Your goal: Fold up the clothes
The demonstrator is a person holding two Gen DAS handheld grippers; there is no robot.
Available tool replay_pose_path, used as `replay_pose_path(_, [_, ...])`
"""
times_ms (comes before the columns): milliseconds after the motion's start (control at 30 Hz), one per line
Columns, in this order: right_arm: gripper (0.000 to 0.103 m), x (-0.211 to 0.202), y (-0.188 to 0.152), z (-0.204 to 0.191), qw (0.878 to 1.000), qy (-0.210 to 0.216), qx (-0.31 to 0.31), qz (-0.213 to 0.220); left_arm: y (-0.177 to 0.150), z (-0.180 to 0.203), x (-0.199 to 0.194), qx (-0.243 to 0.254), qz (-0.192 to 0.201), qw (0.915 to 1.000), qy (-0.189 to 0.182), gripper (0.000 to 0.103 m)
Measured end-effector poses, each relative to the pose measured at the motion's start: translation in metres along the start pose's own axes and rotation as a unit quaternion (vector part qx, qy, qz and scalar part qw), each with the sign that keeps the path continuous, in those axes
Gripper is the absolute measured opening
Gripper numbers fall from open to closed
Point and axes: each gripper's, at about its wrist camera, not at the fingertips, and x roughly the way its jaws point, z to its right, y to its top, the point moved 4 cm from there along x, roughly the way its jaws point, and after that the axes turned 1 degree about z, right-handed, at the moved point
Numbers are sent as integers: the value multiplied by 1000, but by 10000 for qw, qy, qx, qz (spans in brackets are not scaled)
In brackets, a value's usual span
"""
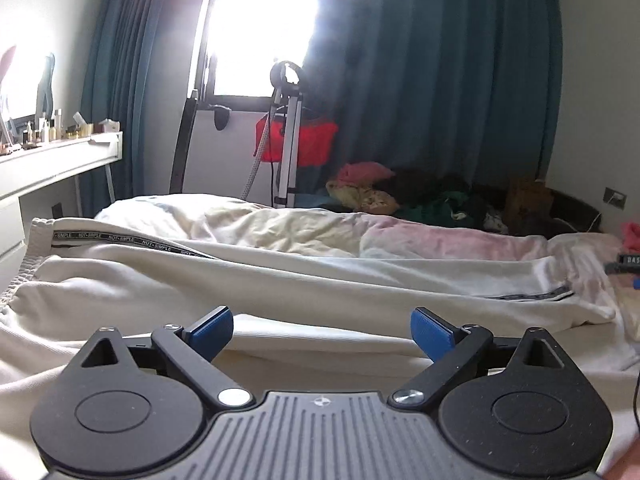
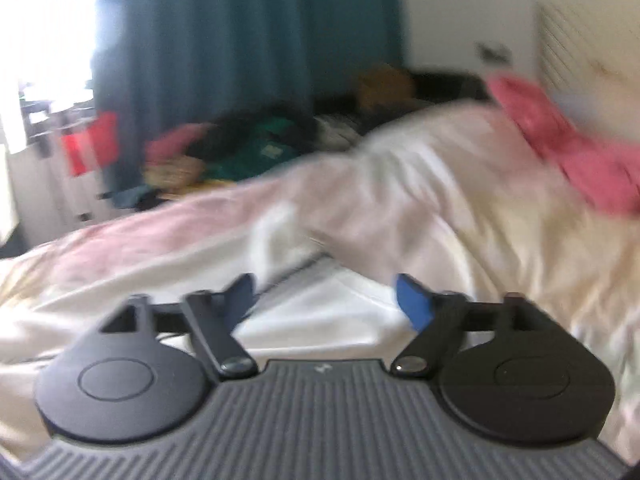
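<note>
White trousers (image 1: 280, 280) with a black lettered side stripe lie stretched across the bed, elastic waistband at the left, leg cuffs at the right. My left gripper (image 1: 322, 330) hovers just above the near fold of the cloth, its blue pads wide apart with nothing between them. In the blurred right wrist view my right gripper (image 2: 325, 298) is open over a white part of the trousers (image 2: 320, 316), and no cloth is pinched between its pads.
A crumpled cream and pink duvet (image 1: 320, 228) covers the bed behind the trousers. A heap of coloured clothes (image 1: 420, 196) lies at the far edge before teal curtains. A white dresser (image 1: 48, 168) stands at left. Pink cloth (image 2: 568, 148) lies at the right.
</note>
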Motion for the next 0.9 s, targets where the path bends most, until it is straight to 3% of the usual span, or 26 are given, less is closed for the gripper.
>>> replay_pose_path(100, [84,-45,11,-39,9979,532,-330,170,3,3,-20,74,113,9999,17,97])
replay_pose_path(233, [84,-107,8,-82,9892,1439,-266,113,3,8,-48,182,116,9998,35,97])
replay_pose_path(367, [84,-153,-17,-111,9809,1896,-422,-45,1,12,-75,232,142,9996,39,98])
replay_pose_path(500, [84,-180,-43,-126,9814,1824,-593,-36,-4,16,-91,526,91,9984,161,98])
replay_pose_path(633, [84,-191,-50,-125,9821,1815,-492,94,-13,2,-103,395,-1,9989,269,99])
replay_pose_path(800, [84,-190,-48,-112,9848,1714,-240,144,-20,-45,-101,-500,-436,9957,641,99])
replay_pose_path(900, [84,-185,-48,-103,9857,1687,-28,53,-23,-93,-97,-1335,-907,9778,1334,99])
